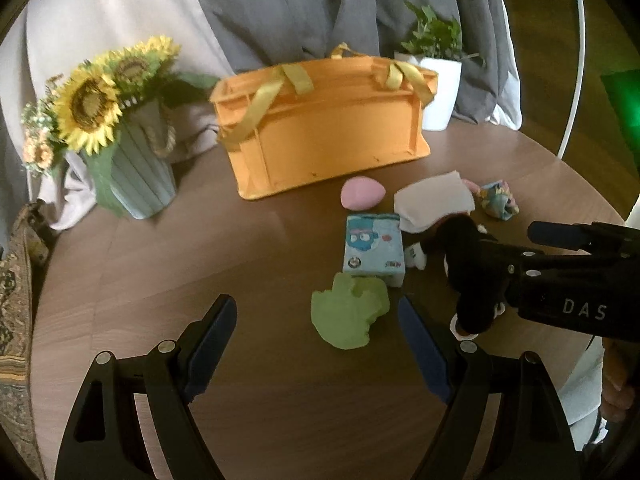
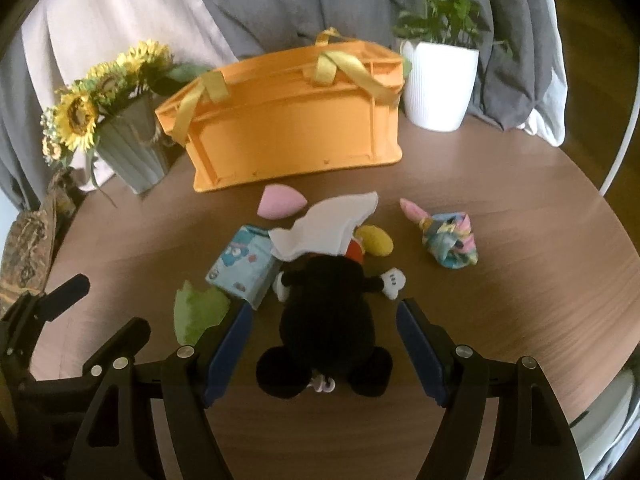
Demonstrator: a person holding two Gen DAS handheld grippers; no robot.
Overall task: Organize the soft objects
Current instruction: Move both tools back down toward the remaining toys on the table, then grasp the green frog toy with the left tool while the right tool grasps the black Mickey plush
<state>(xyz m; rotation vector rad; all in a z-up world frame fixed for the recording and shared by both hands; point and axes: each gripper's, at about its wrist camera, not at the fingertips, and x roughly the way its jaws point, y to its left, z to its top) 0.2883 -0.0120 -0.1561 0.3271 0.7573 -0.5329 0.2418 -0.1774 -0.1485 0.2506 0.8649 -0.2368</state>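
An orange basket (image 1: 328,136) (image 2: 296,132) with yellow handles stands at the back of the round wooden table. In front of it lie a pink egg-shaped sponge (image 1: 362,198) (image 2: 280,203), a white cloth (image 1: 434,200) (image 2: 332,226), a blue tissue pack (image 1: 373,250) (image 2: 244,266), a green cloth (image 1: 350,314) (image 2: 198,312), a colourful knotted cloth (image 1: 498,201) (image 2: 450,244) and a black mouse plush (image 1: 470,272) (image 2: 328,320). My left gripper (image 1: 318,340) is open, with the green cloth just ahead between its fingers. My right gripper (image 2: 324,344) is open with its fingers on either side of the plush.
A grey-green vase of sunflowers (image 1: 128,160) (image 2: 128,148) stands at the back left. A white pot with a green plant (image 1: 440,88) (image 2: 438,80) stands at the back right. Grey and white curtains hang behind. A patterned cushion (image 1: 16,312) lies at the left edge.
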